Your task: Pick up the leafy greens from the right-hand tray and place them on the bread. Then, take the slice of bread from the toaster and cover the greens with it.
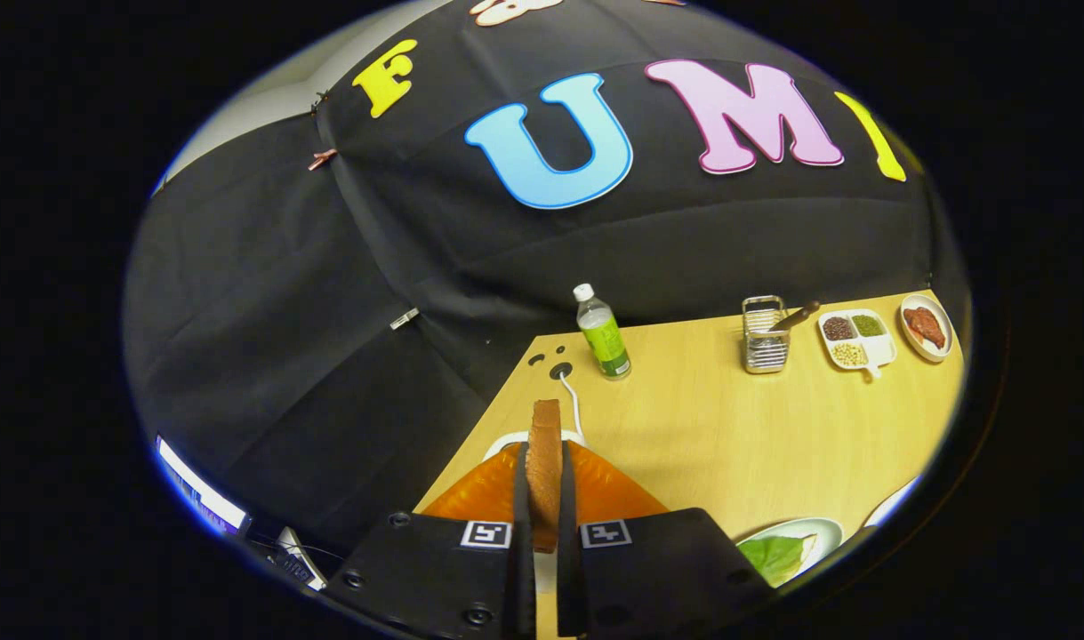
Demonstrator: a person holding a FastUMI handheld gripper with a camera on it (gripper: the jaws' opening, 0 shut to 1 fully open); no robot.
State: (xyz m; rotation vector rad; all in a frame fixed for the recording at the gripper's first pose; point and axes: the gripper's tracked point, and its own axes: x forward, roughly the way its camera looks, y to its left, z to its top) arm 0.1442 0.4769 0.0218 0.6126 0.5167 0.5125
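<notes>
A brown slice of bread (545,453) stands on edge between my two fingers, which press on its flat sides; my gripper (543,484) is shut on it. Right under and behind the slice lies the orange top of the toaster (613,489), with a white rim and a white cord running off toward the table's back. A green leaf (780,556) lies on a white plate (822,531) to the right of my fingers, close by. Whatever is beneath the leaf is hidden.
On the wooden table (728,427) beyond the fingers stand a green-labelled bottle (603,333), a wire holder with a brown-handled utensil (765,336), a white divided dish of grains (855,339) and a small plate of reddish meat (926,325). Another white dish rim (893,503) shows right of the leaf plate.
</notes>
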